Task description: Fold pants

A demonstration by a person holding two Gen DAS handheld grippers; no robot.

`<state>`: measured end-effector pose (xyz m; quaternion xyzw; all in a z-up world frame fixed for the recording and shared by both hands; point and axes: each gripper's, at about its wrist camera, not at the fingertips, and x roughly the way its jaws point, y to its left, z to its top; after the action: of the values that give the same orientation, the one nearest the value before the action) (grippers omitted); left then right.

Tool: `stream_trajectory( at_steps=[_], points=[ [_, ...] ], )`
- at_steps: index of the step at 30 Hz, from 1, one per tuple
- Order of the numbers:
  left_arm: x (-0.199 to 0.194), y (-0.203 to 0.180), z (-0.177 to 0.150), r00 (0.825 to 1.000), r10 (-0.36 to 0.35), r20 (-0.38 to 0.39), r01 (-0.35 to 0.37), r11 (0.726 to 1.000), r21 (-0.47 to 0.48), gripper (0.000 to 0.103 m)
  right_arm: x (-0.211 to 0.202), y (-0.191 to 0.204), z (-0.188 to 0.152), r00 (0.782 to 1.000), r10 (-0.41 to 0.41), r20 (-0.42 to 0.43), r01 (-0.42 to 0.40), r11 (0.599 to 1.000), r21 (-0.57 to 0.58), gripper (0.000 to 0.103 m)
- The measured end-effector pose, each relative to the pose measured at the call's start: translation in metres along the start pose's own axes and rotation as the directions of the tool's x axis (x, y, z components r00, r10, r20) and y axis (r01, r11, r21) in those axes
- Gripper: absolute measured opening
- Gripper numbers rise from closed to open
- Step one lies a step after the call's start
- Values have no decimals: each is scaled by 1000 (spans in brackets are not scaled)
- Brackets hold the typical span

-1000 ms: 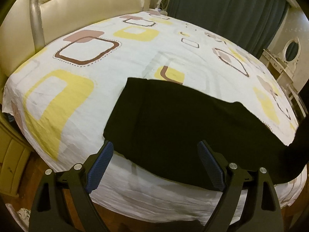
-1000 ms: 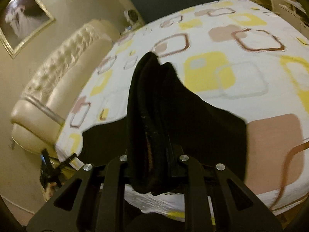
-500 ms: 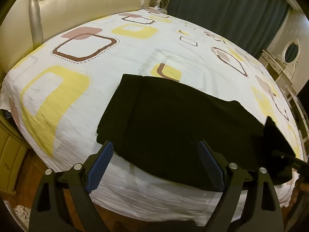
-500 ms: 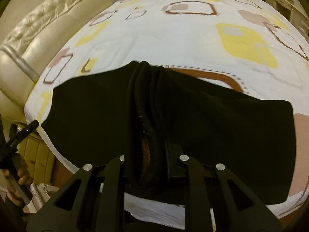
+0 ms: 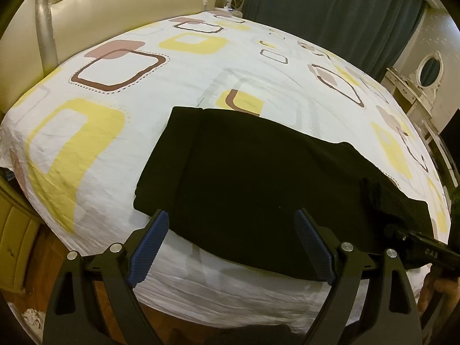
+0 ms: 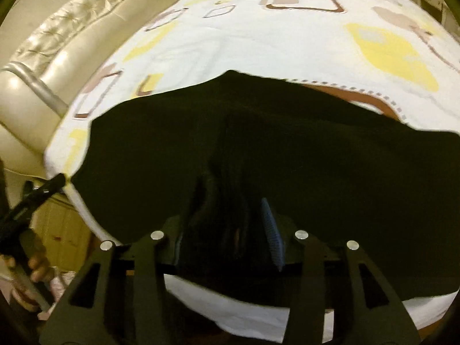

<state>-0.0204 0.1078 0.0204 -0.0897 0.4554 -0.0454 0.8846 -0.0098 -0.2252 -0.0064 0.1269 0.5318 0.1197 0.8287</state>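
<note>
Left wrist view: left gripper (image 5: 231, 244) spread wide, empty, poised over near edge of black pants (image 5: 258, 178) lying folded flat on bed (image 5: 95, 149).

Right wrist view: right gripper (image 6: 227, 230) jaws just opening, bunched fabric between them slackening. Step judged: releasing carried end. Next: withdraw clear, smooth fold.

Both cameras sit low at the near edge of the bed (image 5: 178, 66), looking down and forward across it. The left view faces the far curtain (image 5: 330, 8); the right view is closer, facing the headboard (image 6: 66, 46). Both share the black pants (image 5: 258, 178).
</note>
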Motion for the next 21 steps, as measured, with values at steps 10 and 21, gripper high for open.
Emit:
stream_trajectory(
  at_steps=[10, 21],
  points=[
    [1, -5, -2, 1000, -8, -8, 8, 1000, 14, 88, 19, 2, -22, 994, 107, -1, -107, 994, 6, 62],
    [3, -10, -6, 999, -30, -21, 31, 999, 28, 88, -110, -118, -3, 928, 228, 296, -282, 947, 156, 66]
  ],
)
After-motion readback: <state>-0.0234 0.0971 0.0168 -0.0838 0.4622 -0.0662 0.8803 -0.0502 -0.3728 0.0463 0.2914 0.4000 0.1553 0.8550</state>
